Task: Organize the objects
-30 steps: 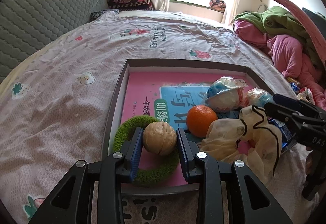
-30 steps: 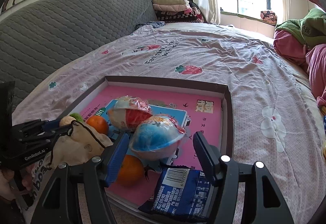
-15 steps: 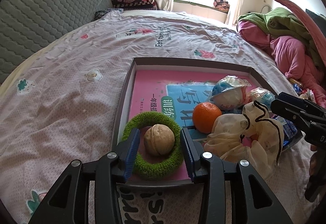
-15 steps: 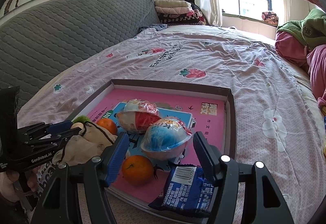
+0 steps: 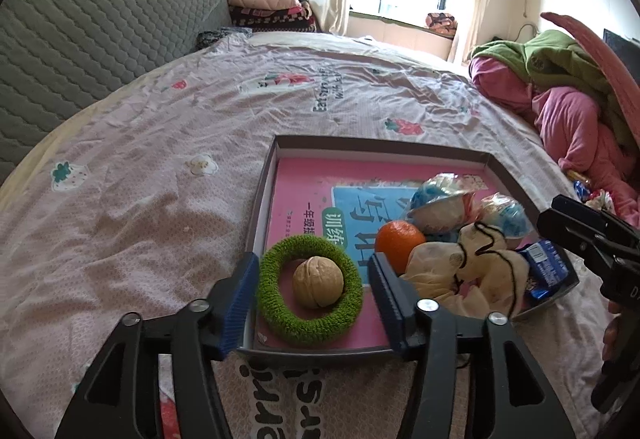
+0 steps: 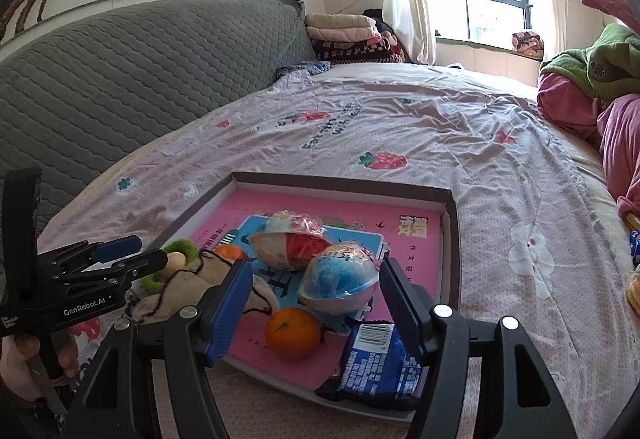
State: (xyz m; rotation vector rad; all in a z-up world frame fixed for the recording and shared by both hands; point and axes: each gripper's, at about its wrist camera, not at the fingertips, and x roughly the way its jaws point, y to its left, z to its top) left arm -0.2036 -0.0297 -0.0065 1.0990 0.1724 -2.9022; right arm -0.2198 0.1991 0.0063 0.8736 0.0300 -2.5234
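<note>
Walnut (image 5: 318, 281) sits inside the green ring (image 5: 310, 301) in the tray (image 5: 256, 231), between the spreading jaws of the left gripper (image 5: 312, 299), which touch neither, so this looks like a release. Right gripper (image 6: 312, 313) hangs released above the blue-capped toy egg (image 6: 338, 285) and orange (image 6: 293, 333). Next likely needs another item chosen. Readable: "GenRobot.AI" on the left gripper's body.

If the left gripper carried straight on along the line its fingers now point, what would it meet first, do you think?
Most likely the walnut inside the green ring, which lies centred ahead of the left gripper as its jaws open. The ring's near edge may come first; depth is unclear.
</note>
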